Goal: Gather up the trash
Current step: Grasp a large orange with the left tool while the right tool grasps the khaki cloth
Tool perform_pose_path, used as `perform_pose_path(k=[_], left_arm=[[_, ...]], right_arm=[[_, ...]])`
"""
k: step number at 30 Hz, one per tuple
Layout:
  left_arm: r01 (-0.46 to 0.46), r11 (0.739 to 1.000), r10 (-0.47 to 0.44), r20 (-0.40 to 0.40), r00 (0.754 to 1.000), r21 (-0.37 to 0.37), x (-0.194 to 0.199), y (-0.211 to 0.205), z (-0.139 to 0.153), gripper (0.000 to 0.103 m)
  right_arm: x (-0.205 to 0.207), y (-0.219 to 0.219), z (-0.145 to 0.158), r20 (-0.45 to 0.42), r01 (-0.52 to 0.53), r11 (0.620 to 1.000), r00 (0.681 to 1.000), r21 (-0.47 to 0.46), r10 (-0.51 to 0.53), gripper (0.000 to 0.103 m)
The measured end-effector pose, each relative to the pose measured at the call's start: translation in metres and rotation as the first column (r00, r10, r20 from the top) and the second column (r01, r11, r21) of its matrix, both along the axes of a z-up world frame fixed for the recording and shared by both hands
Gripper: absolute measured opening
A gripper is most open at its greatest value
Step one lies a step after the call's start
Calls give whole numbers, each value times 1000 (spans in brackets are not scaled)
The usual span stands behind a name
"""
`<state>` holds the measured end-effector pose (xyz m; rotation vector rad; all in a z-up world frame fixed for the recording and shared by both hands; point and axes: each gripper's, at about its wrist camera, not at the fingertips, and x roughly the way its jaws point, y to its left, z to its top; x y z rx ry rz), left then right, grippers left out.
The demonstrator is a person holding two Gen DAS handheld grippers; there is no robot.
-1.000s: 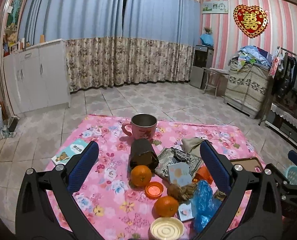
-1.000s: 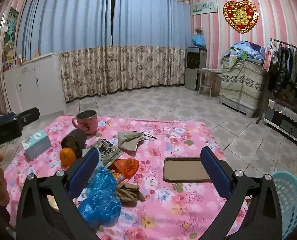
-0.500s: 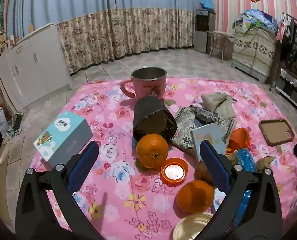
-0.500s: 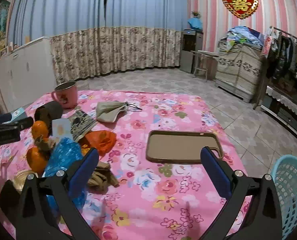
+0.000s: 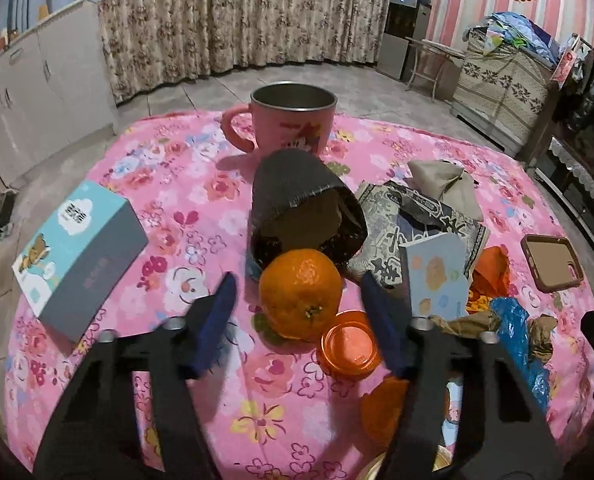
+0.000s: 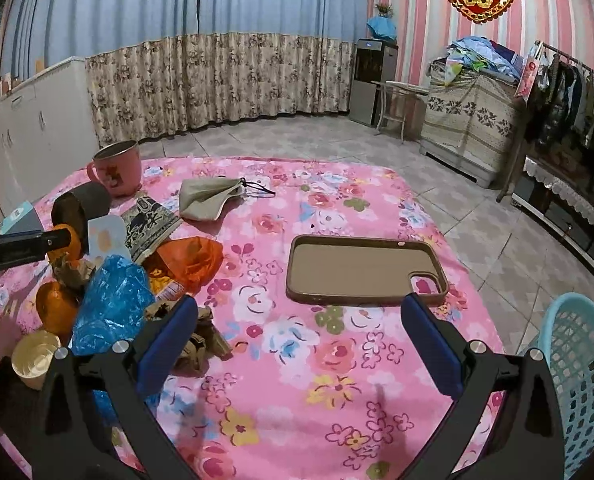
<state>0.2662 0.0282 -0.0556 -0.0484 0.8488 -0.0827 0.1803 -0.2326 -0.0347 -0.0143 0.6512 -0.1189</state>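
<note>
Pink mug [image 5: 293,122], w/ bare metal inside.

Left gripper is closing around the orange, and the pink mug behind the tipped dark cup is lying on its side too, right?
Not quite. The pink mug stands upright, rim up, behind the tipped dark cup, as the left wrist view shows. The rest holds: the left gripper is closing with the orange between its fingers, not yet pressed.
</note>
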Motion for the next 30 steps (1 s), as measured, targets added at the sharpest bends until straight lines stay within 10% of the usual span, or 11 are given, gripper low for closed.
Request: perform_pose_path(k=[5, 24, 30], left_arm=[[21, 1000, -21, -2, 1000, 16, -3, -6, 0, 40], [-47, 996, 34, 157, 987, 78, -48, 6, 46, 39], [-37, 997, 25, 160, 987, 72, -50, 4, 49, 27]], right_arm=[[-3, 3, 3, 12, -12, 1000, 1000, -5, 12, 99], [10, 40, -18, -85, -149, 989, 985, -5, 148, 98], [18, 51, -26, -125, -193, 981, 974, -5, 191, 83]])
